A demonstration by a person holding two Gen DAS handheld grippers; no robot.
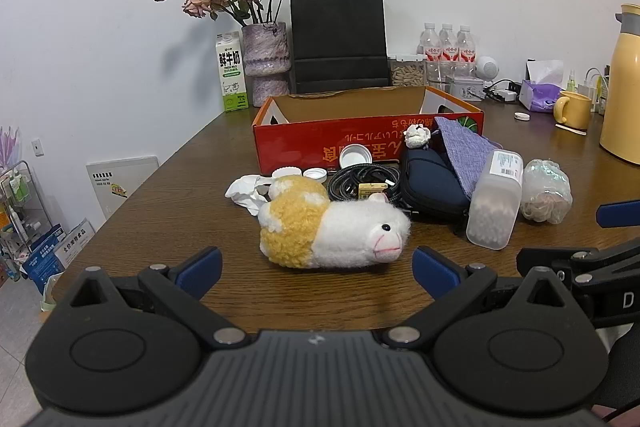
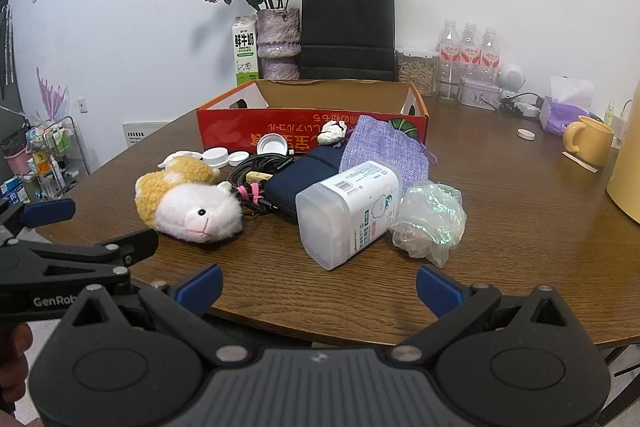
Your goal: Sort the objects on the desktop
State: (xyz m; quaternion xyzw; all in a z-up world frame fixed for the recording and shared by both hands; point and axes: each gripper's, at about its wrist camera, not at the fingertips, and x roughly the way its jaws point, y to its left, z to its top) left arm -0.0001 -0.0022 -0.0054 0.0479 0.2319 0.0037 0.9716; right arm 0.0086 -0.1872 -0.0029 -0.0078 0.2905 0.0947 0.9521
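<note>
A yellow and white plush toy lies on the brown table, just ahead of my open, empty left gripper. Behind it lie a coiled black cable, a navy pouch, a purple cloth bag, a clear cotton-swab box and a crumpled plastic wrap. An open red cardboard box stands behind them. My right gripper is open and empty, just short of the swab box; the plush is to its left.
Bottle caps and a white paper scrap lie in front of the box. At the back stand a vase of flowers, a milk carton, a black bag and water bottles. A yellow mug and jug stand at right.
</note>
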